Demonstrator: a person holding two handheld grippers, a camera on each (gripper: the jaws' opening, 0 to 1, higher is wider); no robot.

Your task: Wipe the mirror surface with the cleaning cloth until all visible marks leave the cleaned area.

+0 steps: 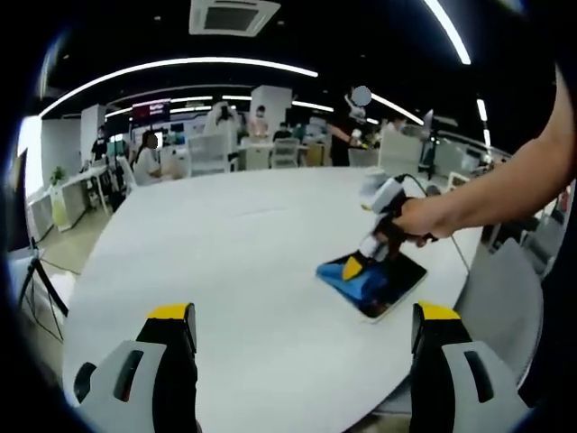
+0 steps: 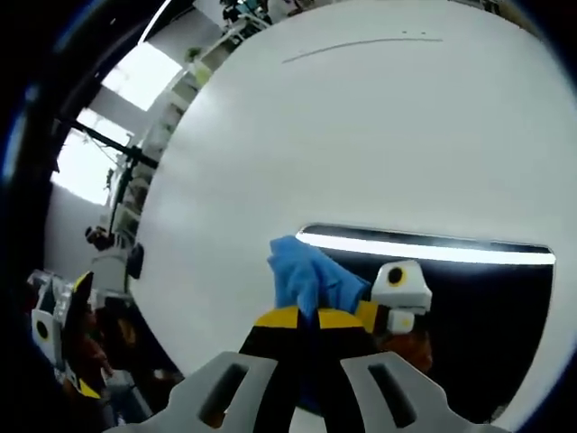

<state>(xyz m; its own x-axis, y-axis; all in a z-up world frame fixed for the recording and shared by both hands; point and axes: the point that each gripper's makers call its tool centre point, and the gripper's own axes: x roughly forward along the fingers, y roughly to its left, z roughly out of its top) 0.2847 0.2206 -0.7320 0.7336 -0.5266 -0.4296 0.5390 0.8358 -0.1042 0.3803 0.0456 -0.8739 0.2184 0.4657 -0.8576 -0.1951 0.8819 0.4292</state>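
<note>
The right gripper point(image 2: 311, 317) has its jaws closed on the blue cleaning cloth point(image 2: 306, 275), apparently pressing it onto the mirror point(image 2: 469, 298). The left gripper point(image 1: 302, 329) hovers with jaws wide apart and empty above the white tabletop point(image 1: 243, 262).

I see the mirror point(image 1: 383, 281) lying flat near the table point(image 1: 234, 262) edge, cloth point(image 2: 306, 275) on it under my right gripper point(image 2: 311, 317)

The cloth point(image 2: 311, 281) hides part of the mirror point(image 2: 487, 307); far people point(image 1: 149, 155) blur.

Round white table point(image 1: 243, 262), grey chair point(image 1: 505, 298), seated people point(image 1: 149, 158) at distant desks, ceiling lights point(image 1: 180, 68)
</note>
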